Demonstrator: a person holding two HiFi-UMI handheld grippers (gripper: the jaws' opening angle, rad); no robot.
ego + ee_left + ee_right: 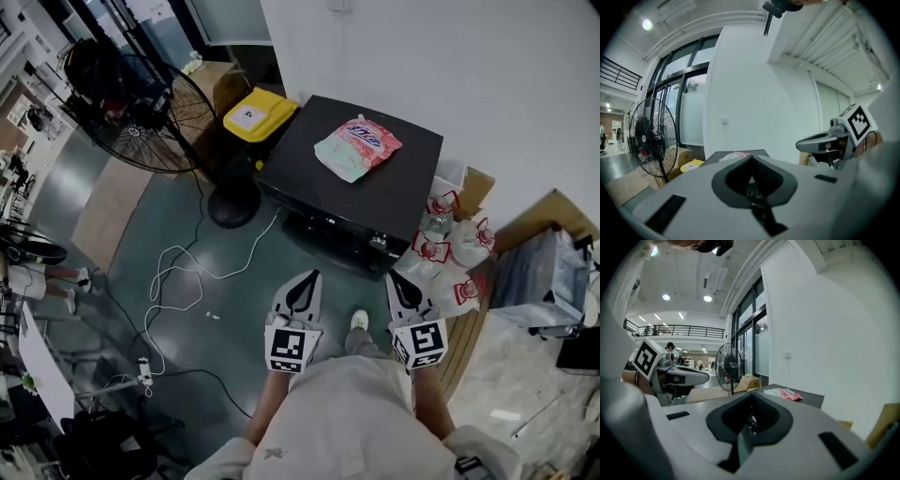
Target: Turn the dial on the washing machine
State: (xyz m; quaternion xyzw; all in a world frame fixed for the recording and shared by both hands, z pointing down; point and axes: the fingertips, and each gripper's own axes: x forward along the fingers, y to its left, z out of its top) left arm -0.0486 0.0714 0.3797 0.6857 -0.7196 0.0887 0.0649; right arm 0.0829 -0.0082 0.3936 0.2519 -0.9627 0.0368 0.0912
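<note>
Both your jaws are closed tip to tip, with nothing in them. The left gripper (pixel 312 276) and right gripper (pixel 394 278) are side by side, apart, pointing at the washer (pixel 394 183). It stands ahead of the jaws, untouched, with its front panel (pixel 339 232) facing you. The dial there is too small to pick out. A pouch (pixel 356 145) lies on its lid. Bags (pixel 448 255) crowd its right corner, near the right gripper. On the left a fan (pixel 141 103) stands close and a cable (pixel 192 272) trails over the floor (pixel 239 305).
</note>
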